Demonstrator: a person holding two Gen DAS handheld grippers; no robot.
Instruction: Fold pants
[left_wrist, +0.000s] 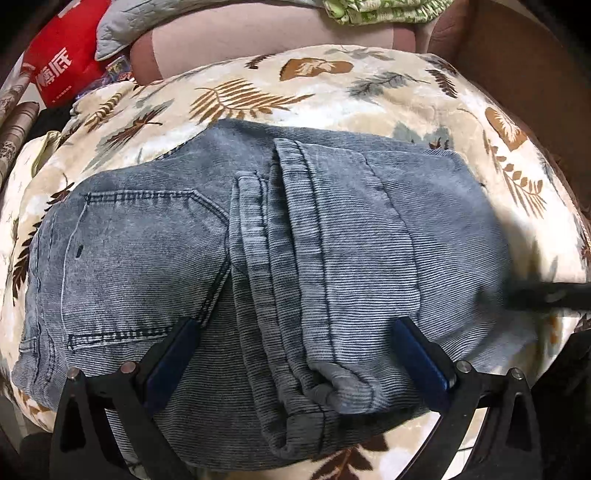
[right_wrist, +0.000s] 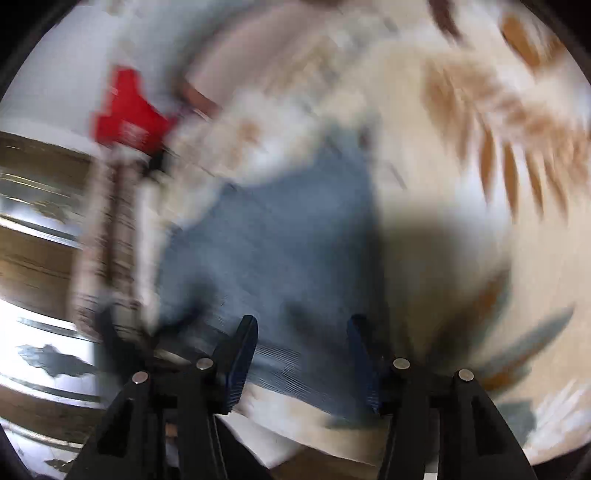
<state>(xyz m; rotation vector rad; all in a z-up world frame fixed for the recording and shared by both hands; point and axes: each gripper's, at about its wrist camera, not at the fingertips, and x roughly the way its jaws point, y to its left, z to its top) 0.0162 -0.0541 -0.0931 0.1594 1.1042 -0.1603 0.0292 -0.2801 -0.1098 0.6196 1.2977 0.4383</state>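
Observation:
Grey-blue corduroy pants (left_wrist: 155, 258) lie folded on a cream blanket with a leaf print (left_wrist: 258, 92). The legs are doubled over the seat, and their hems (left_wrist: 280, 240) run down the middle beside a back pocket. My left gripper (left_wrist: 297, 338) hovers over the near edge of the bundle, open wide, with nothing pinched between its blue pads (left_wrist: 173, 350). The right wrist view is badly blurred. There my right gripper (right_wrist: 301, 332) stands open above a corner of the pants (right_wrist: 280, 236), its pads apart. A dark blurred shape (left_wrist: 546, 291) at the pants' right edge looks like that gripper.
A red bag with white lettering (left_wrist: 62, 55) and a grey quilted cloth (left_wrist: 147, 18) lie at the back left. Green patterned fabric (left_wrist: 369, 9) sits on a pinkish cushion (left_wrist: 258, 37) behind the blanket. Brown furniture (left_wrist: 517, 55) stands at the right.

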